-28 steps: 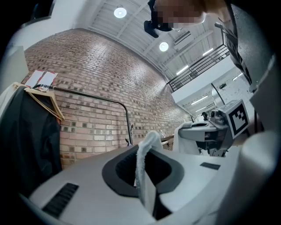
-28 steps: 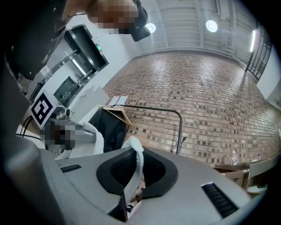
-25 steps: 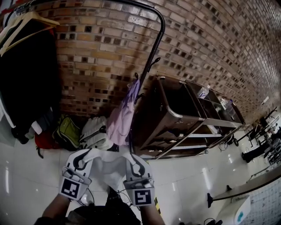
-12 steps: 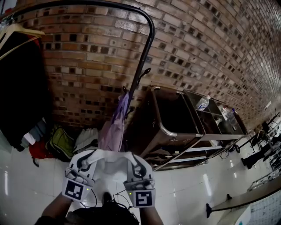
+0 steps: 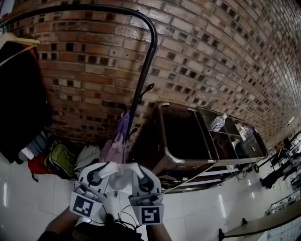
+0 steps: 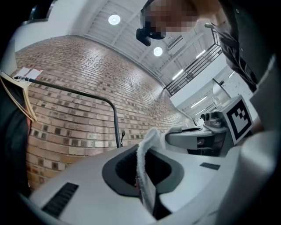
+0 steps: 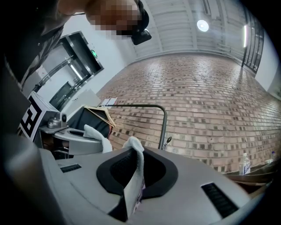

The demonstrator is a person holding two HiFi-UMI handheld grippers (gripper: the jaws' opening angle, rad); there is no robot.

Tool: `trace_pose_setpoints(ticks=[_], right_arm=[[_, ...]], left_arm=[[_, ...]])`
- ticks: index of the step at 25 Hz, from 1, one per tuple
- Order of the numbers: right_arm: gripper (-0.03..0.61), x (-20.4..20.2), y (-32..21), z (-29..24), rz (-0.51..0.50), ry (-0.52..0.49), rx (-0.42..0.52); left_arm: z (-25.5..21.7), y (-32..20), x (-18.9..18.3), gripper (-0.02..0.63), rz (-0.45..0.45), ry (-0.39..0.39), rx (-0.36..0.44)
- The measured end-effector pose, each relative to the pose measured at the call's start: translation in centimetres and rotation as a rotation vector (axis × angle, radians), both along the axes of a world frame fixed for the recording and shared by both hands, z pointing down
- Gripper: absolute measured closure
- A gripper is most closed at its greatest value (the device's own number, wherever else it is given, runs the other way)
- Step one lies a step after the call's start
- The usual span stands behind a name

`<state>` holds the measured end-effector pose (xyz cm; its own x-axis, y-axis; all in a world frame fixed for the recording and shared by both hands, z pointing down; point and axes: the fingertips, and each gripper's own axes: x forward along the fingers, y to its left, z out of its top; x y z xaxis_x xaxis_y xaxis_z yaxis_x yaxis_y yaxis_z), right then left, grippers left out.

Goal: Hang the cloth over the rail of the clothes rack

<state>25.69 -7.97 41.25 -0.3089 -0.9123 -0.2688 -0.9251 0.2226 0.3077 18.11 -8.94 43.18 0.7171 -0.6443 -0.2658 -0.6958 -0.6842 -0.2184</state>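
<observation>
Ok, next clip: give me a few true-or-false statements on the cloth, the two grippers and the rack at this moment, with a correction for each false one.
1. The left gripper and the right gripper are each shut on the white cloth. True.
2. The cloth is draped over the rail. False: it is stretched between the two grippers, apart from the rail.
3. A wooden hanger carrying a dark garment hangs at the rail's left end. True.
4. The cart to the right of the rack has nothing on it. False: a clear bottle sits on it.
</observation>
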Motion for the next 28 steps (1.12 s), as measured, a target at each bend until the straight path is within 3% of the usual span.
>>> trace_pose_setpoints(ticks=[9,13,21,24,28], right_arm=[[0.566,-1.3,-4.1,-2.7,-0.068,0.022,0.028],[0.566,-3.1,-4.7,-4.1,-0.064,0.022,0.053],[0.566,-7.4,-6.1,-9.1,-0.036,0.077,0.176],[0.566,-8.3,-6.6,-10.3,-0.007,0.099,0.185],[0.566,-8.3,-6.9,-11.8,0.028,0.056,0.201]], left_arm=[[-2.7,-4.1,0.3,0.572,-0.003,0.002,0.018],[-4.4,-5.1,-1.8,0.572,0.024,0.038,0.038],[-8.7,-7.4,-6.3,0.572,0.035,0.036,0.121],[-10.3,-7.5,-6.9,0.572,0.076,0.056,0.126],[-12.2,-7.0,-7.2,0.572,0.149,0.066,0.165]])
